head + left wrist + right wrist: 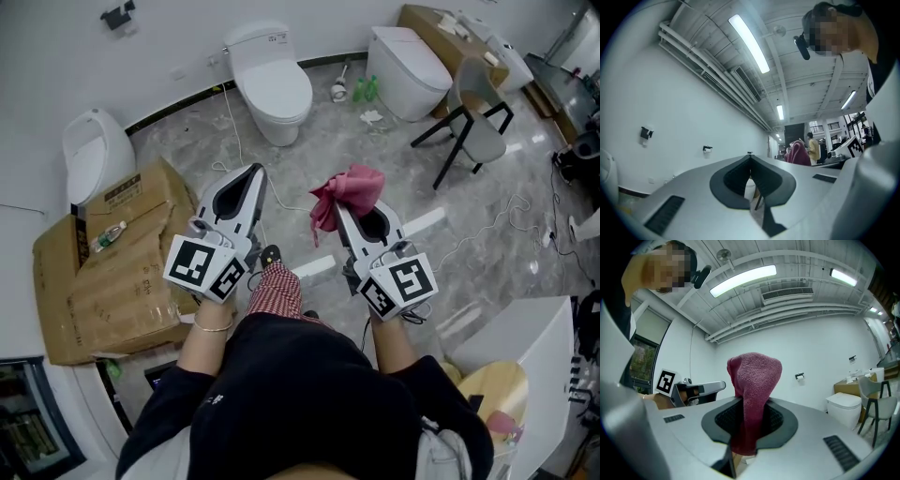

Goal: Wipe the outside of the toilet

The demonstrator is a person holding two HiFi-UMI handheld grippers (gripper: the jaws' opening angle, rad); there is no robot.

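Note:
A white toilet (272, 82) with its lid down stands on the marble floor against the far wall. My right gripper (343, 208) is shut on a red cloth (349, 194), which bunches above its jaws; the same red cloth (753, 394) rises between the dark pads in the right gripper view. My left gripper (255, 172) is shut with nothing in it, its jaws meeting at the tip (750, 154). Both grippers are held up at waist height, well short of the toilet and pointing toward it.
A second toilet (409, 58) stands at the back right, beside a grey chair (476, 111). Flattened cardboard boxes (112, 262) lie at the left below a wall urinal (94, 155). Green bottles (366, 89) and a white cable (234, 141) are on the floor.

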